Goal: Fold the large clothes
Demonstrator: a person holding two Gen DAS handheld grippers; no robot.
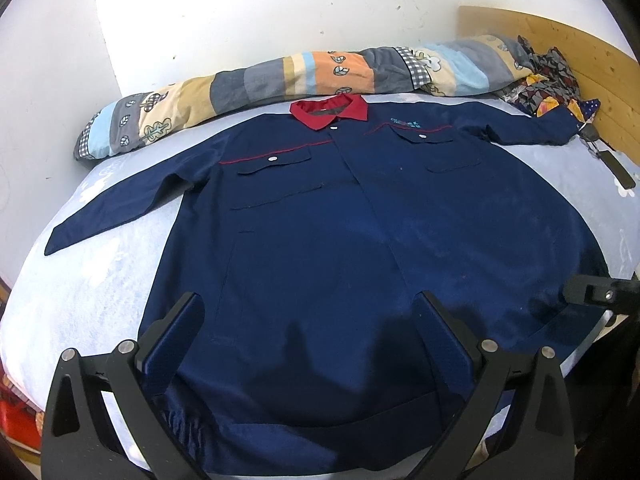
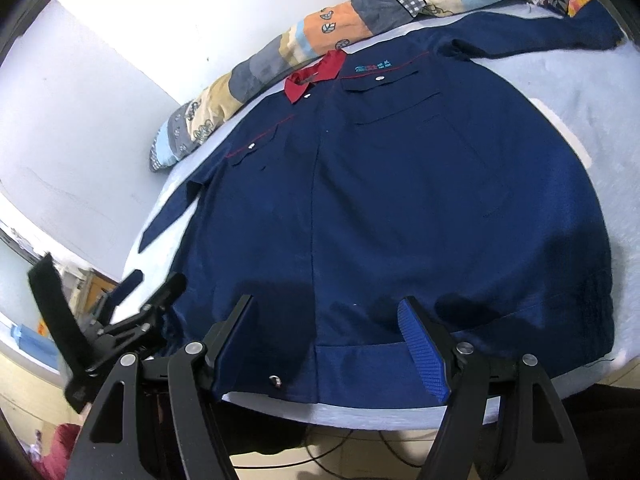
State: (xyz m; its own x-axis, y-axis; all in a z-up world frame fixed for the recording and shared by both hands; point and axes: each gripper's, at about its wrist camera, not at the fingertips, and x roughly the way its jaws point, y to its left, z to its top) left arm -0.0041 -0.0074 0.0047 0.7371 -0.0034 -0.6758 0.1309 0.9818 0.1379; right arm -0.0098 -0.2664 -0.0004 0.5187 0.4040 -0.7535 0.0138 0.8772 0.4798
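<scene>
Right wrist only — jacket (image 2: 400,200) hem snap (image 2: 275,380)

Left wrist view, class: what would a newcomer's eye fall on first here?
A large navy work jacket lies spread flat, front up, across the pale blue bed, with both sleeves stretched outwards. Its red collar stands out at the far end, just before a rolled patchwork quilt along the white wall. Nearest, the left gripper has its fingers wide apart above the hem.

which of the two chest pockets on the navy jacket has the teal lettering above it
The chest pocket on the image-right side of the red collar has teal lettering above it; the other pocket has only red piping.
</scene>
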